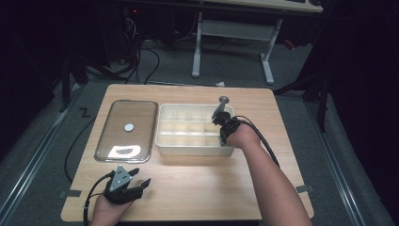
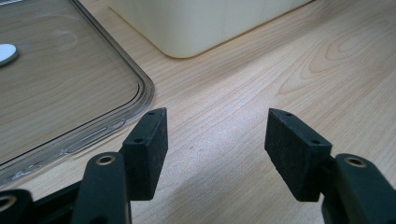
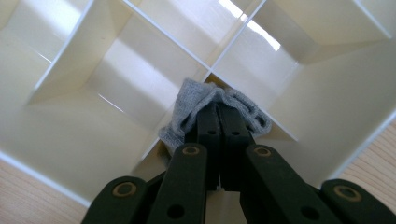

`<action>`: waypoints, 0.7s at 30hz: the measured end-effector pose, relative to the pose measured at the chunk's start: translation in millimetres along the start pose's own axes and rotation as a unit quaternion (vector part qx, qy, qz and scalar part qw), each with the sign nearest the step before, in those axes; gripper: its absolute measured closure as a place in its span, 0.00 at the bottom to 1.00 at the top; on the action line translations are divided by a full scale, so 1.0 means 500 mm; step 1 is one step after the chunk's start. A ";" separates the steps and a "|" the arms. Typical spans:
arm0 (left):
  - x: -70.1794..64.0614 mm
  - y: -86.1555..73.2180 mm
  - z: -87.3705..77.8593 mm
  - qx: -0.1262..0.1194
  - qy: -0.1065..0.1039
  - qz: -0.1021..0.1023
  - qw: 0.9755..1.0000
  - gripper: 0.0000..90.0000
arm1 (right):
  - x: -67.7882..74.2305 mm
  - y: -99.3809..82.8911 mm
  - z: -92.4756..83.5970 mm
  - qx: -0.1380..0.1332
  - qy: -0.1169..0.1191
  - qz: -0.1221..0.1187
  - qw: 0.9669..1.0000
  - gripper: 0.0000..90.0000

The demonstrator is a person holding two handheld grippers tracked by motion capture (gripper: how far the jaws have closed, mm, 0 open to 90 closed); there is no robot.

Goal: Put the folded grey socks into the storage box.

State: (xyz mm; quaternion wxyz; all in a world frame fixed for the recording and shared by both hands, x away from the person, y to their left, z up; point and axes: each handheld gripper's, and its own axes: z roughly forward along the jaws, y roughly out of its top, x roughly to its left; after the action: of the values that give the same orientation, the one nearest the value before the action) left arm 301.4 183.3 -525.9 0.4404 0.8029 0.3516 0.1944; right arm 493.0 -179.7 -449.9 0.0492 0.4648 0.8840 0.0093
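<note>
Pinching grey cloth tight with right gripper inside box, probably wiping (left gripper waiting, wide, empty).

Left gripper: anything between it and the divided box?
Nothing: the high view shows bare table between the left gripper and the divided box. The clear lid lies off to the side.
</note>
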 end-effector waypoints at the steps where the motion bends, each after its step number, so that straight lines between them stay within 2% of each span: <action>1: 0.000 0.000 0.000 0.000 0.000 0.000 1.000 0.44 | 0.001 0.002 0.006 0.007 0.002 0.009 1.000 1.00; 11: -0.004 0.000 0.003 0.003 -0.003 0.002 1.000 0.44 | -0.010 0.007 0.039 0.017 0.026 0.024 0.999 1.00; 16: -0.006 0.001 0.005 0.005 -0.005 0.004 1.000 0.44 | -0.009 0.006 0.042 0.017 0.028 0.033 0.999 1.00; 21: -0.008 0.002 0.007 0.005 -0.006 0.005 1.000 0.44 | -0.010 0.006 0.043 0.016 0.028 0.026 0.999 1.00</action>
State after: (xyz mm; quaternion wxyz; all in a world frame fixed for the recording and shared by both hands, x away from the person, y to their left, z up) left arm 301.0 178.0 -527.0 0.4373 0.8079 0.3464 0.1901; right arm 500.4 -183.0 -470.8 0.0170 0.4881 0.8726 0.0094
